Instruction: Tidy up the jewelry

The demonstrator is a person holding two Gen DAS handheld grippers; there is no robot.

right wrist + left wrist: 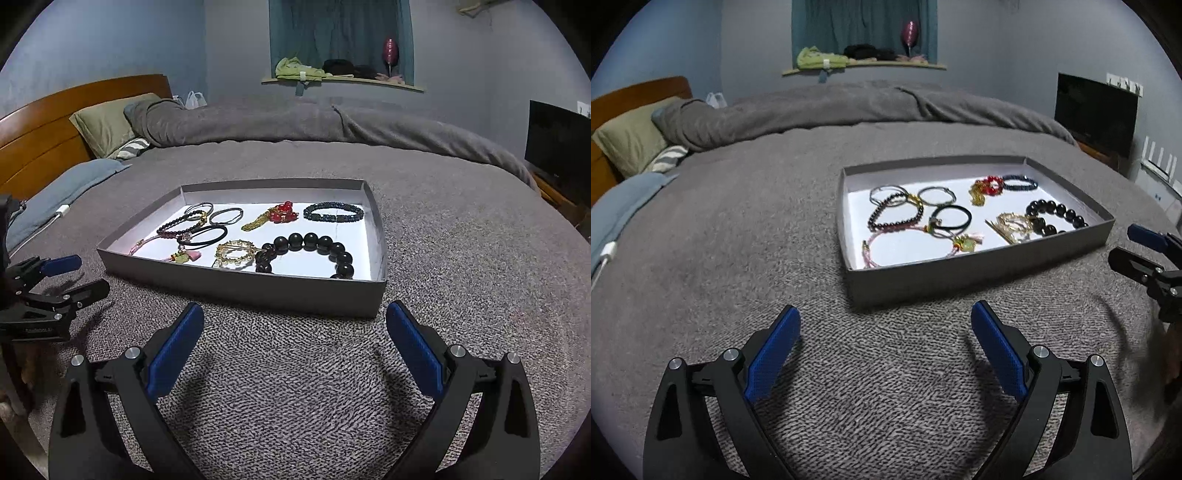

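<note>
**Hovering Before the Jewelry Tray**

Hovering spread and empty, the left gripper [882,325] and right gripper [295,321] are facing the gray tray [258,290], where bracelets [308,254] are lying. Overlapping left-side pieces [923,221] are risking snagging during lifting.

A shallow grey tray [258,291] with a white floor lies flat on the bed, holding all the jewelry. At its near right lies a bracelet of large black beads [310,254], with a gold chain bracelet [234,254] touching its left end; behind them lie a dark blue beaded bracelet [333,212] and a red-and-gold piece [275,216]. The left half holds thin metal bangles [225,215], a dark small-bead bracelet [177,226], a black hair tie [203,234] and a pink cord bracelet [168,253], overlapping.
</note>
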